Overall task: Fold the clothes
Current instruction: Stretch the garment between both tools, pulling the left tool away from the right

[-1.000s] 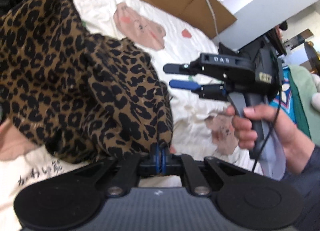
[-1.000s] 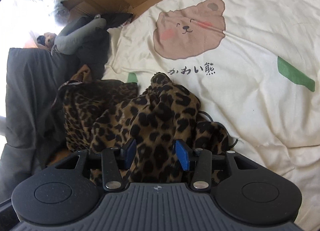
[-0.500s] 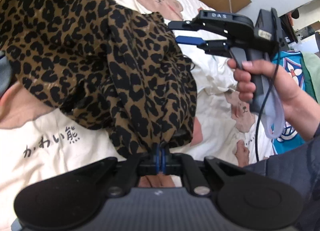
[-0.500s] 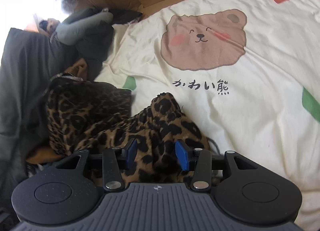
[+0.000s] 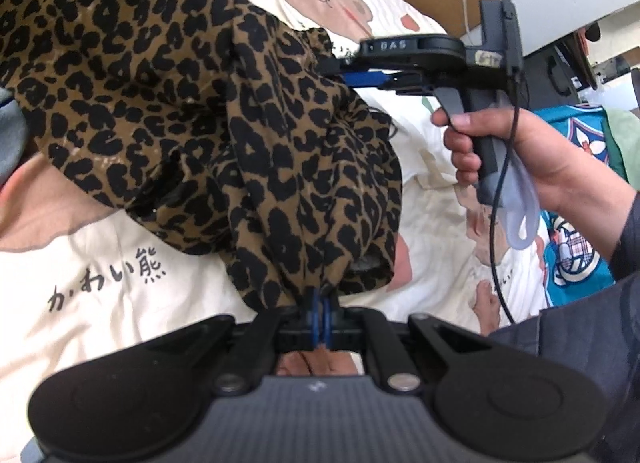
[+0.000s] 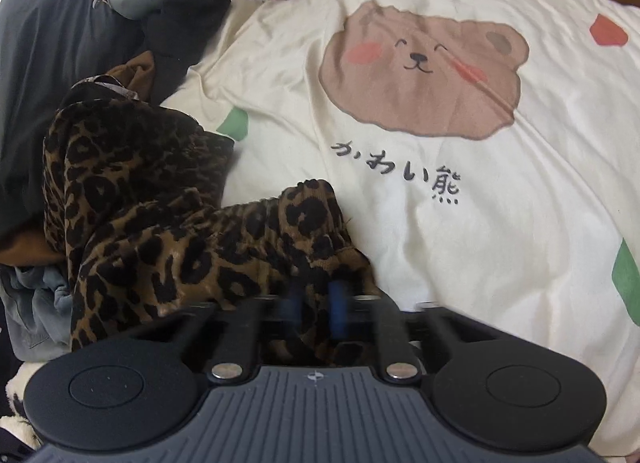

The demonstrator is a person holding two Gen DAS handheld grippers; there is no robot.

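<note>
The leopard-print garment (image 5: 168,95) is held pinched in the left gripper (image 5: 321,313); the right gripper (image 6: 314,303), narrowly parted around fabric, is being positioned. A firm second grasp is required next.

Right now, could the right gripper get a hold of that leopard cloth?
Probably yes. The right gripper already has its blue fingers on either side of a fold of the leopard cloth, nothing between; blur hides whether they have shut.

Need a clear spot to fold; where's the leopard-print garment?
Left-wrist view: leopard-print garment hangs left-centre over the bear-print sheet, pinched in the left gripper.
</note>
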